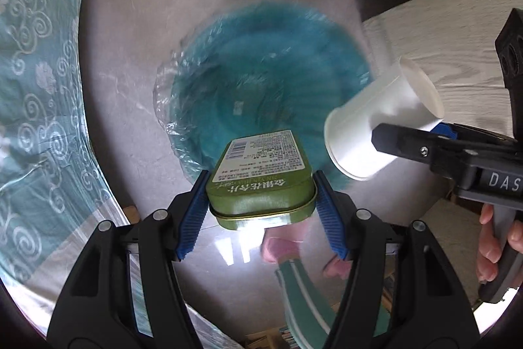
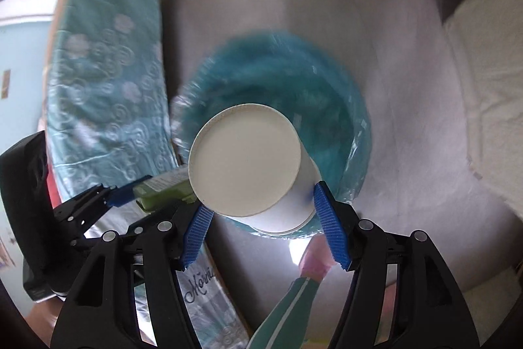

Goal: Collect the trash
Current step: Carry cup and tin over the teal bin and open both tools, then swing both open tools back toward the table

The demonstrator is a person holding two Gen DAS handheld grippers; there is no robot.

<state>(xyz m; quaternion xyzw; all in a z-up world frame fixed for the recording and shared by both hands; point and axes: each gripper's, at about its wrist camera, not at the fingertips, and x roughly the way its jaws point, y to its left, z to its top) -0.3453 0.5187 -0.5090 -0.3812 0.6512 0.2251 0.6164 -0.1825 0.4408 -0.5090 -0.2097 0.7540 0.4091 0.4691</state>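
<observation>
Left wrist view: left gripper (image 1: 261,185) clamps a green tin (image 1: 261,182); right gripper (image 2: 261,201) clamps a white cup (image 2: 248,162) over the blue bin (image 2: 327,87).

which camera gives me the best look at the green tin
The left wrist view: the green tin sits centred in the left claw, label readable. The right wrist view shows only its edge, mostly hidden behind the paper cup.
</observation>
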